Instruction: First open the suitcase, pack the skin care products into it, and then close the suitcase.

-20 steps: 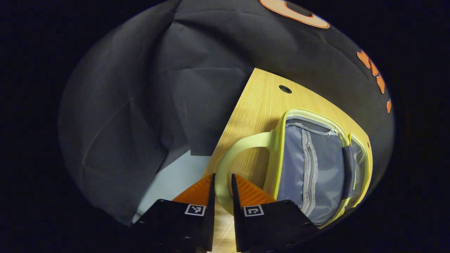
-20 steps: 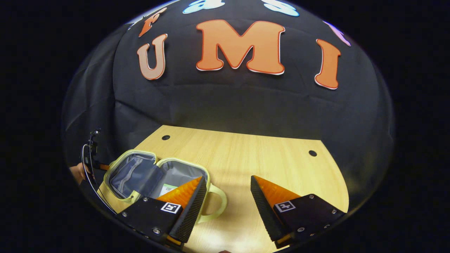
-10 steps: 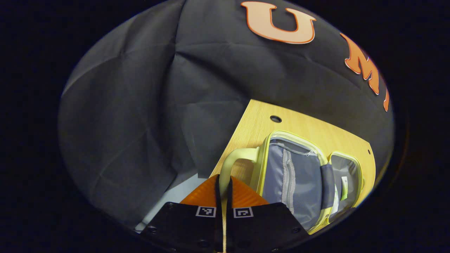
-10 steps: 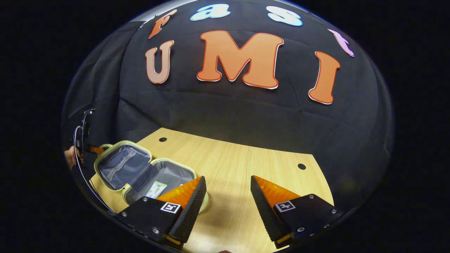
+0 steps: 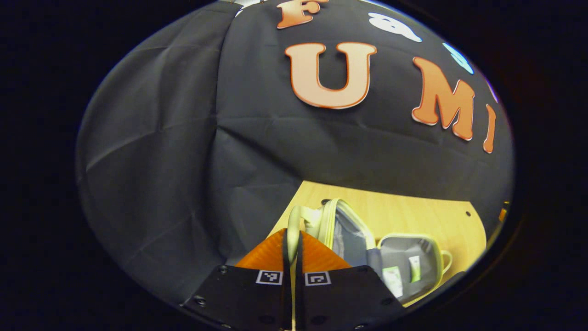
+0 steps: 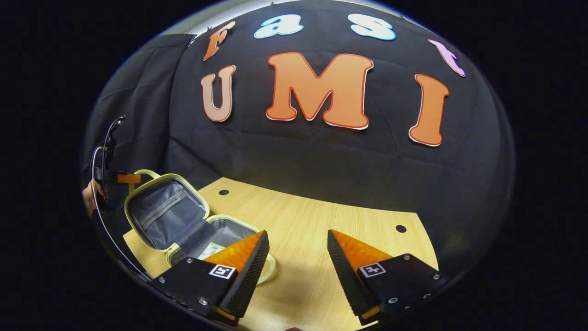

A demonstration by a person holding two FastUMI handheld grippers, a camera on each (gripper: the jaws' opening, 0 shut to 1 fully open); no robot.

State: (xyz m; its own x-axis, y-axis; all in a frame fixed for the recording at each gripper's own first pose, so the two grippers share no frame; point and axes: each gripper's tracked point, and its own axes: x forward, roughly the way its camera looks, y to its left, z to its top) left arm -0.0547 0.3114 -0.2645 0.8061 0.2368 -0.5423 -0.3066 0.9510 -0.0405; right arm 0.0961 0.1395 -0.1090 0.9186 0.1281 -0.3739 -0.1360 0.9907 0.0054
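Pinching the pale yellow-green lid handle (image 5: 294,220), the left gripper (image 5: 292,248) has both orange fingers pressed together on the thin loop, no gap visible beyond the handle itself. In the right gripper view that same gripper (image 6: 120,178) sits at the far left edge, with a hand (image 6: 88,198) behind it and a dark cable looping past.

Suitcase (image 6: 193,220) lies open on the desk (image 6: 321,220), at its left end. Lid (image 6: 161,211) is raised and tilted, grey lining with a zip pocket facing the right gripper. In the left gripper view the lid (image 5: 342,230) is seen nearly edge-on, just right of the fingers.

Bottom half (image 5: 411,266) lies flat on the desk, grey inside, yellow-green rim, second handle (image 5: 444,261) sticking out on its far side. Two skin care products (image 5: 404,273) lie inside it, white and green; exact type too small to tell. In the right gripper view one of them (image 6: 212,249) peeks out just behind the left finger.

Right gripper (image 6: 297,262) hovers over the desk just right of the suitcase, jaws spread wide, holding nothing. Its left finger overlaps the suitcase's near corner in that view; contact cannot be told. Right finger is over bare wood.
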